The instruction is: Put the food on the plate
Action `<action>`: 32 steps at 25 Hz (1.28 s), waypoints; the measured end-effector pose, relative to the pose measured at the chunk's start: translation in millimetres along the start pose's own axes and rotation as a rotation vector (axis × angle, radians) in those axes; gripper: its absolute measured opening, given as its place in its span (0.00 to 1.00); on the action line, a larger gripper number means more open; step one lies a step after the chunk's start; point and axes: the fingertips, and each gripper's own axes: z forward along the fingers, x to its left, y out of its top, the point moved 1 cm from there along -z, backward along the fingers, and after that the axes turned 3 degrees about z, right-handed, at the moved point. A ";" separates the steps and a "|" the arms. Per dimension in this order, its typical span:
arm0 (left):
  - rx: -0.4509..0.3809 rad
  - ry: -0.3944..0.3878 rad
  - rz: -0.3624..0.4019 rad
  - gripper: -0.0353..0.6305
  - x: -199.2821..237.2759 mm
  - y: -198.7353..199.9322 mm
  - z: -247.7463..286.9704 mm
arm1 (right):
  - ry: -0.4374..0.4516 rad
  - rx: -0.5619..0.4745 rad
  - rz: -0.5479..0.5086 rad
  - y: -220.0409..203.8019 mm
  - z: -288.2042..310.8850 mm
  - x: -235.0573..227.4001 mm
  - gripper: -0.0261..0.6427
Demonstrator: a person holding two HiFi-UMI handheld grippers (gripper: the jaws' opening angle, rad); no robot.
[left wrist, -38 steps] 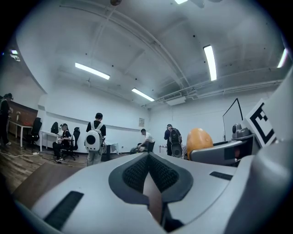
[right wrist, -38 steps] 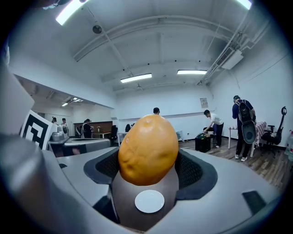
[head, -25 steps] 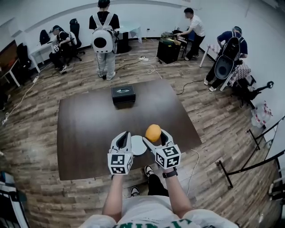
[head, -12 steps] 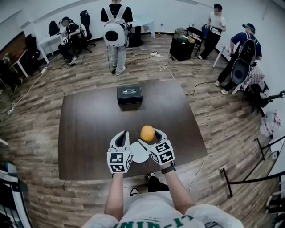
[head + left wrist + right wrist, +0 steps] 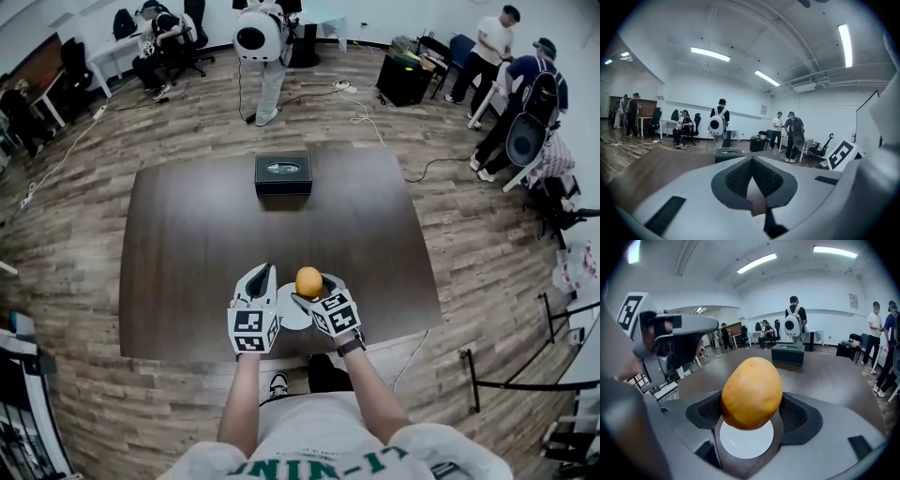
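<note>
We see a smooth, egg-shaped orange fruit (image 5: 751, 392) pinched between the ribbed dark pads of the right gripper's (image 5: 751, 408) widely spread fingers (image 5: 799, 417), held over a small, round white plate (image 5: 746, 442). Just left of the plate, the left gripper's (image 5: 752, 174) fingers (image 5: 735, 177) press together. The plate rests on a dark wood-grain surface (image 5: 187, 244).
</note>
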 end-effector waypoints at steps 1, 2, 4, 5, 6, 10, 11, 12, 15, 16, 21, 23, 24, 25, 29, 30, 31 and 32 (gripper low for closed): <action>0.008 0.003 -0.001 0.07 1.2 -3.7 0.9 | 0.008 0.015 0.002 -6.8 5.2 0.9 0.60; 0.016 0.006 -0.002 0.07 2.1 -7.1 1.8 | 0.015 0.030 0.003 -13.1 9.6 1.7 0.60; 0.032 0.011 -0.006 0.07 3.7 -13.9 3.3 | 0.026 0.060 0.005 -25.2 17.7 2.7 0.60; 0.040 0.014 -0.014 0.07 4.7 -18.0 3.9 | 0.030 0.075 0.007 -31.5 21.9 3.0 0.60; 0.046 0.017 -0.027 0.07 6.0 -22.4 4.7 | 0.033 0.090 0.009 -38.0 26.6 2.8 0.60; 0.063 0.055 -0.062 0.07 14.9 -36.3 7.4 | 0.034 0.147 0.016 -61.9 47.4 0.7 0.60; 0.067 0.064 -0.062 0.07 16.7 -38.3 7.5 | 0.037 0.160 0.015 -67.2 52.3 1.1 0.60; 0.069 0.069 -0.063 0.07 17.9 -39.6 7.6 | 0.041 0.173 0.016 -72.1 56.7 1.4 0.60; 0.074 0.078 -0.068 0.07 21.2 -42.5 8.1 | 0.054 0.214 0.015 -86.5 67.5 3.1 0.60; 0.077 0.081 -0.070 0.07 22.8 -44.2 7.9 | 0.059 0.228 0.013 -91.1 70.7 4.2 0.60; 0.102 0.100 -0.071 0.07 27.8 -53.4 7.4 | 0.070 0.291 -0.012 -107.5 81.4 7.0 0.60; 0.115 0.106 -0.066 0.07 28.9 -57.3 7.1 | 0.067 0.310 -0.016 -111.5 84.6 7.5 0.60; 0.120 0.108 -0.066 0.07 29.5 -59.2 6.4 | 0.062 0.317 -0.019 -112.4 85.5 8.0 0.60; 0.124 0.110 -0.067 0.07 30.3 -60.8 5.6 | 0.057 0.324 -0.022 -113.3 86.4 8.7 0.60; 0.138 0.122 -0.069 0.07 35.0 -66.9 4.3 | 0.049 0.358 -0.029 -123.7 94.8 8.9 0.60; 0.141 0.126 -0.071 0.07 36.5 -68.6 4.1 | 0.049 0.372 -0.028 -125.3 94.9 9.9 0.60; 0.144 0.129 -0.073 0.07 37.8 -70.1 3.8 | 0.052 0.386 -0.027 -125.8 93.8 11.9 0.60; 0.146 0.131 -0.075 0.07 38.8 -71.6 3.4 | 0.055 0.396 -0.026 -125.7 93.2 14.0 0.60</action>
